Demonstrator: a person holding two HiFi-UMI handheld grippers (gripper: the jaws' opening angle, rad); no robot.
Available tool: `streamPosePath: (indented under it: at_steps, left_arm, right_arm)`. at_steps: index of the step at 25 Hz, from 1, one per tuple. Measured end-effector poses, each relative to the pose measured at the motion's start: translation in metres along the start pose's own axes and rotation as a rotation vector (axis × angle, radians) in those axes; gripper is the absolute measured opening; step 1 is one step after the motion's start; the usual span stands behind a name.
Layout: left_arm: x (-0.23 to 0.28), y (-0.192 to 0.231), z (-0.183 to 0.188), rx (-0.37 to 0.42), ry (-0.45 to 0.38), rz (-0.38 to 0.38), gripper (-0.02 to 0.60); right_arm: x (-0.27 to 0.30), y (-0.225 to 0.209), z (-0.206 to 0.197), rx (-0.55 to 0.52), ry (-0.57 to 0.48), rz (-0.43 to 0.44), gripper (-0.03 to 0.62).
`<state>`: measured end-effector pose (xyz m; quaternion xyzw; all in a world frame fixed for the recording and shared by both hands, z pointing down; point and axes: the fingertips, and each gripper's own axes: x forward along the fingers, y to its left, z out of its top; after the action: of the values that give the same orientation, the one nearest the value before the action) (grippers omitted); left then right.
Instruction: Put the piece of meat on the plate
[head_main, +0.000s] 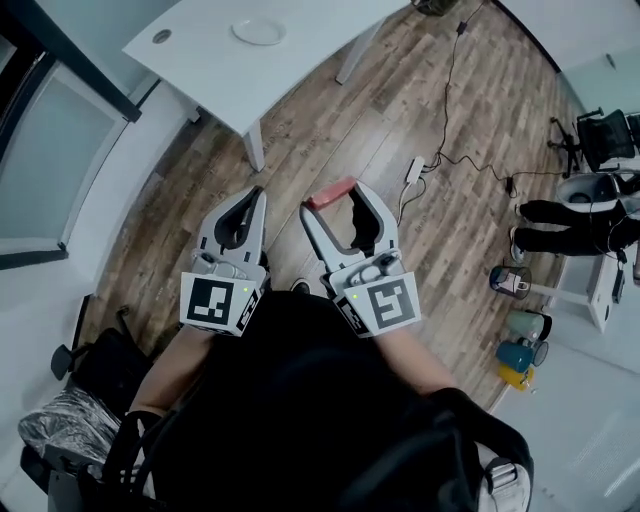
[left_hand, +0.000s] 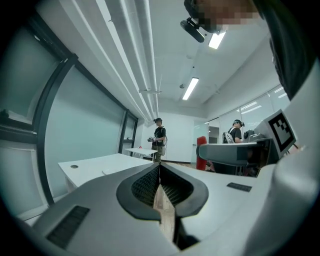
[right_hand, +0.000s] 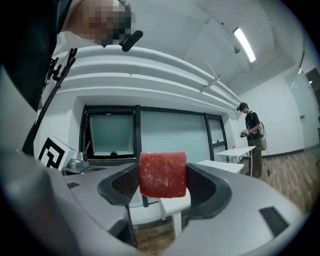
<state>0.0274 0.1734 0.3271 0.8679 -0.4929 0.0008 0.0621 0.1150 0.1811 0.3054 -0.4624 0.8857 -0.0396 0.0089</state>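
Right gripper clamps the meat (left one closed, empty).

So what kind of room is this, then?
Likely an office or lab: white desk, office chair, glass partition wall, and a power strip on the wood-look floor.

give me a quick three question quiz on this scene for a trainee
1. True or false: the left gripper is shut with nothing between its jaws.
2. Where does the plate sit? A) on the floor B) on the white table C) on a chair
3. Fill in: the right gripper is shut on the ____.

Key: 1 true; 2 B; 3 piece of meat.
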Motion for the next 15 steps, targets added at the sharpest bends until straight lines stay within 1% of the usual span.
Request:
streamPosePath:
  at_steps: [4,7,11,15]
  left_arm:
    - [0.031,0.04,0.015,-0.007,-0.009,-0.028,0.004]
    - [0.04,0.067,0.027,0.001,-0.027,-0.049,0.004]
    - [0.048,0.108,0.036,0.004,-0.044,-0.043,0.003]
    - [0.051,0.137,0.042,0.008,-0.051,-0.042,0.004]
  right_arm:
    - [0.053,-0.008,0.017,-0.01,-0.022,-0.015,0.291]
    - [0.085,-0.004,0.027,-0.023,-0.042,-0.018,0.291]
    - [0.122,0.003,0.032,-0.017,-0.067,-0.022,0.291]
    - [0.15,0.007,0.038,-0.015,-0.072,-0.032,0.291]
